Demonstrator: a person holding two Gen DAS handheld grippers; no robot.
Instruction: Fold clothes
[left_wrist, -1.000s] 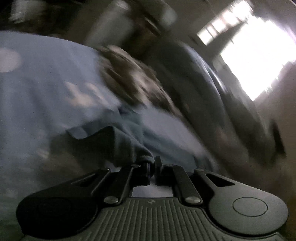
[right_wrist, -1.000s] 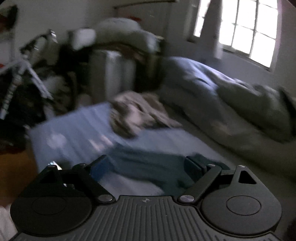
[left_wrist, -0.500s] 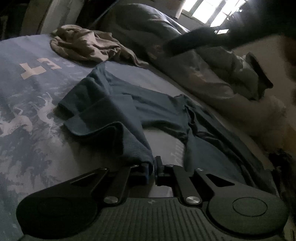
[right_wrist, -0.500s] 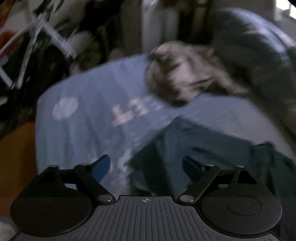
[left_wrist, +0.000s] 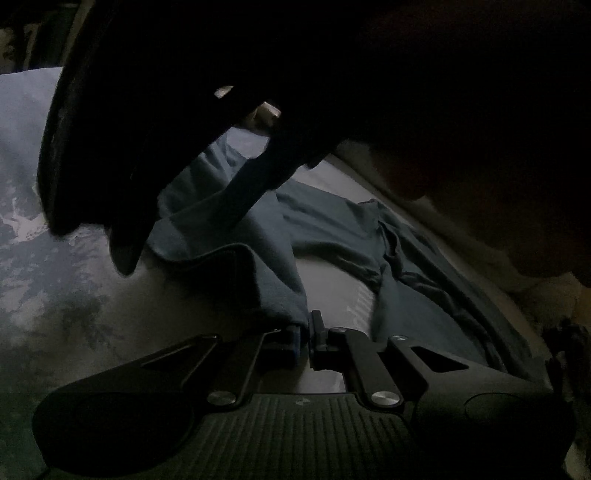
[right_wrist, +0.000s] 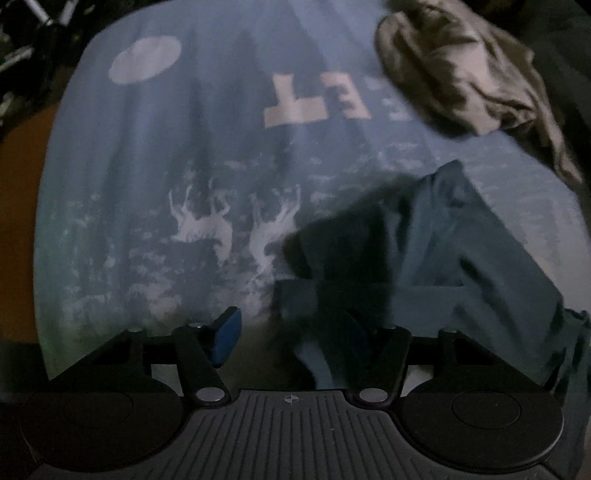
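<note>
Fingers, left gripper (left_wrist: 307, 334): pinched close on a fold of the dark teal garment (left_wrist: 332, 221), the cloth rising out of the narrow slit between the pads and running away over the bed

Fingers, right gripper (right_wrist: 291, 332): about half apart and just lately drawing in; blue pad (right_wrist: 226, 334) on one side bare over the bedspread, the other finger laid against the garment's near edge. Cloth lies between the two, but no pinch on it shows

Right gripper as seen from the left wrist view (left_wrist: 147, 129): a large black shape tilted steeply down over the garment's sleeve end, one finger (left_wrist: 243, 195) resting on or just above the cloth; too dark to tell which

Garment (right_wrist: 424, 258): short-sleeved top, dull teal, spread loosely and rumpled; one sleeve folded back on itself near the left gripper, ridged creases through the body, hem trailing toward the right side of the bed

Bedspread (right_wrist: 147, 184): blue-grey, printed with pale deer, block letters and a pale disc; flat under the garment

Tan garment (right_wrist: 461, 66): crumpled heap, well apart from the teal one, toward the far corner

Open room: broad bare bedspread on the deer side of the garment. The bed's edge curves round beyond the disc, with dim clutter past it. Light is poor throughout
</note>
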